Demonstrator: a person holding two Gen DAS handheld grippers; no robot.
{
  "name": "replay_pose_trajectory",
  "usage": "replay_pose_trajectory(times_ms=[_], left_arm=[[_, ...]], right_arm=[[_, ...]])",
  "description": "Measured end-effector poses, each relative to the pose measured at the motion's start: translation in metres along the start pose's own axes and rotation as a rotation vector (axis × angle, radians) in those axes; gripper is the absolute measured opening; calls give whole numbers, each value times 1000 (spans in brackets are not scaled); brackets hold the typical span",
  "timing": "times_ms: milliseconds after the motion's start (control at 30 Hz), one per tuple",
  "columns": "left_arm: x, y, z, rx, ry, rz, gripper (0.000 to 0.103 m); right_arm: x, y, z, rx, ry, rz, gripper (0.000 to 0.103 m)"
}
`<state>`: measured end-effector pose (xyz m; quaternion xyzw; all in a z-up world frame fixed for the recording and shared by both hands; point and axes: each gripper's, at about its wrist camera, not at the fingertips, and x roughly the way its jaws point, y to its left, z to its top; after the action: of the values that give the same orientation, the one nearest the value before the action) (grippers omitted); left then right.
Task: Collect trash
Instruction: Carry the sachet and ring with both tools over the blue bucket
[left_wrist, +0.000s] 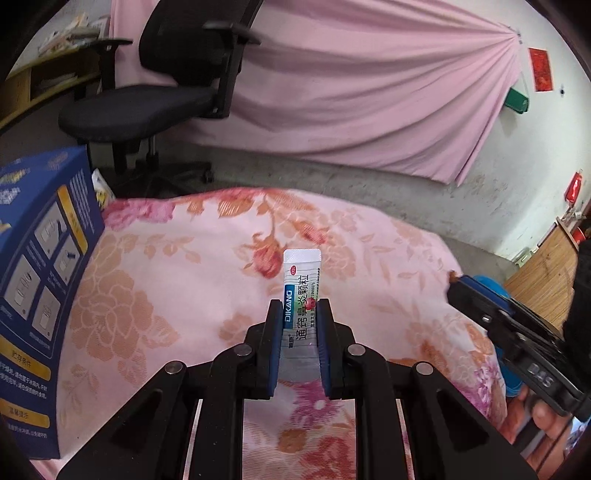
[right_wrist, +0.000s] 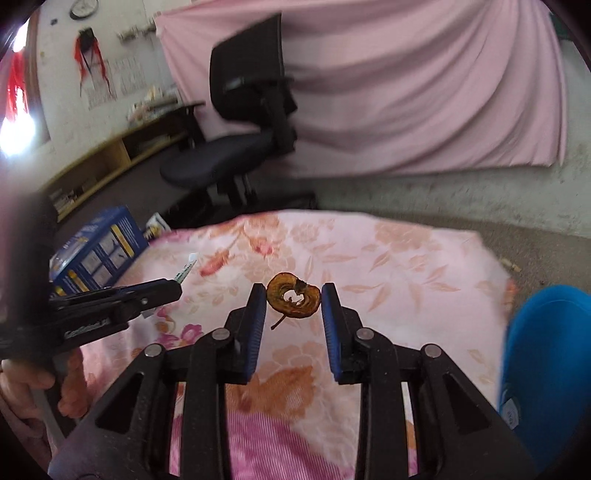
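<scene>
Gripping a white medicine sachet (left_wrist: 301, 295) upright between its blue pads, the left gripper (left_wrist: 299, 306) hangs over the floral pink cloth (left_wrist: 147, 280). The right gripper (right_wrist: 294, 295) stands spread, a curled brown peel (right_wrist: 293, 298) lying on the cloth between its fingertips. Farther off, a blue box (left_wrist: 40, 280) stands at the cloth's left edge, an office chair (right_wrist: 243, 147) beyond.

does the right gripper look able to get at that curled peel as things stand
Probably yes: the right gripper is open, the dried peel lies on the floral cloth between its fingertips, and nothing blocks it. The left gripper is apart, shut on the sachet.
</scene>
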<state>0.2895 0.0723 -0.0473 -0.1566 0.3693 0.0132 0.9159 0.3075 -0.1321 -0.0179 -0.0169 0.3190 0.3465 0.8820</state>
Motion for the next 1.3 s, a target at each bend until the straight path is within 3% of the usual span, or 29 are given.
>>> replay_pose_trajectory(times_ms=[133, 300, 500, 600, 933, 1300], left_arm=[[-18, -11, -2, 28, -96, -26, 14], [-53, -46, -7, 120, -296, -67, 14], [-92, -102, -5, 239, -507, -122, 14], [-103, -133, -2, 262, -567, -166, 15], [-93, -225, -11, 411, -595, -282, 15], [-59, -291, -32, 508, -514, -372, 15]], right_arm=[[-31, 5, -2, -43, -131, -40, 57], [-78, 8, -2, -113, -305, -140, 57], [-137, -8, -7, -95, -524, -249, 57], [-160, -20, -11, -72, -599, -310, 57], [-215, -67, -28, 14, -671, -441, 57], [-238, -110, -55, 87, -585, -521, 57]])
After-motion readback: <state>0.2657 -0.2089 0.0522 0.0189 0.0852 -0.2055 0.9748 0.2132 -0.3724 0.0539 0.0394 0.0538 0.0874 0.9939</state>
